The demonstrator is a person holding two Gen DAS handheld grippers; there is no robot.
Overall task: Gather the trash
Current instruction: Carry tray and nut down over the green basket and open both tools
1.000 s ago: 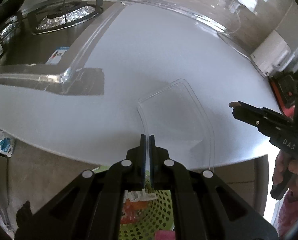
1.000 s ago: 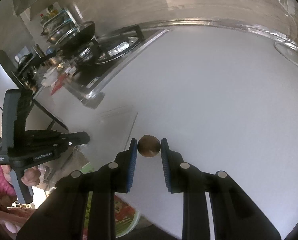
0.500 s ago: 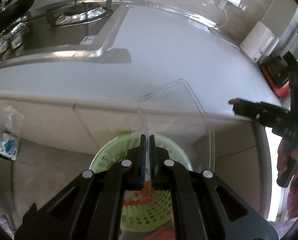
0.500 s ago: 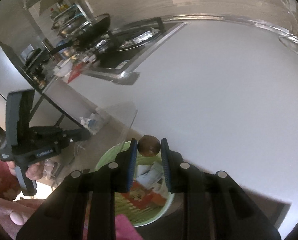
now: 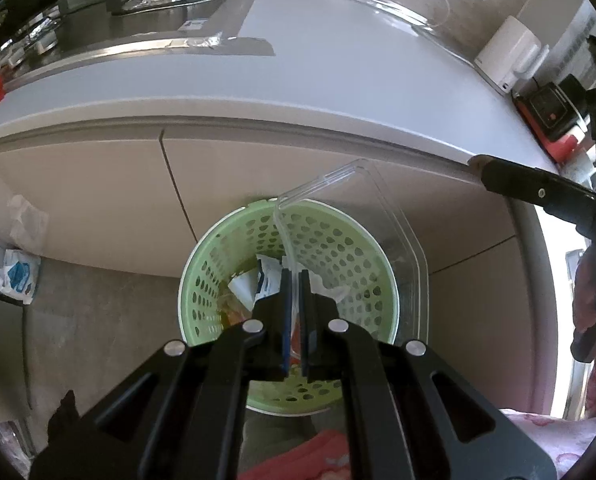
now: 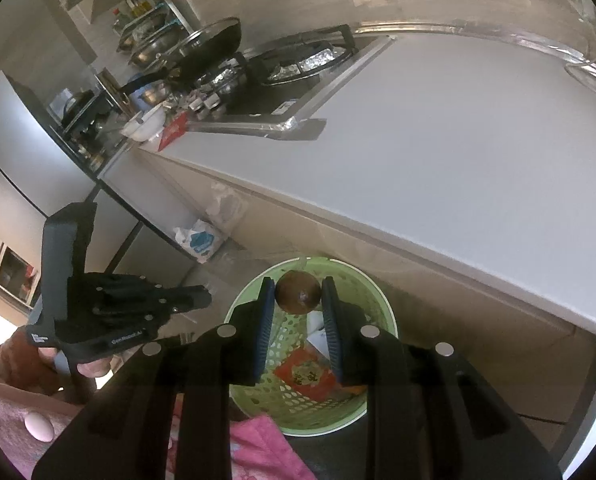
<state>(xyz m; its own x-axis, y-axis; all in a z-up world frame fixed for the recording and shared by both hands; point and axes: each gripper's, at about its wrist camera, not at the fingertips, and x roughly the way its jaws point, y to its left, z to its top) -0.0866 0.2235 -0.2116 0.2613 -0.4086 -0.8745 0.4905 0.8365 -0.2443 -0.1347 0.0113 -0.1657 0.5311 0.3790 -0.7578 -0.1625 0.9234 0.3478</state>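
two grippers over one green perforated basket, lower centre of both views. left gripper: jaws clamped on the edge of a clear plastic lid, which extends up and right past the basket rim. right gripper: pads pinching a small round brown object above the basket, paper scraps inside. white countertop across the upper frame.

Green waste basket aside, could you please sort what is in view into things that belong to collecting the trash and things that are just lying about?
Belongs to the job:
- clear plastic lid, pinched in the left tool
- brown round fruit, held in the right tool
- green waste basket

Just lying about:
- gas hob
- frying pan
- white bowl
- crumpled plastic bag
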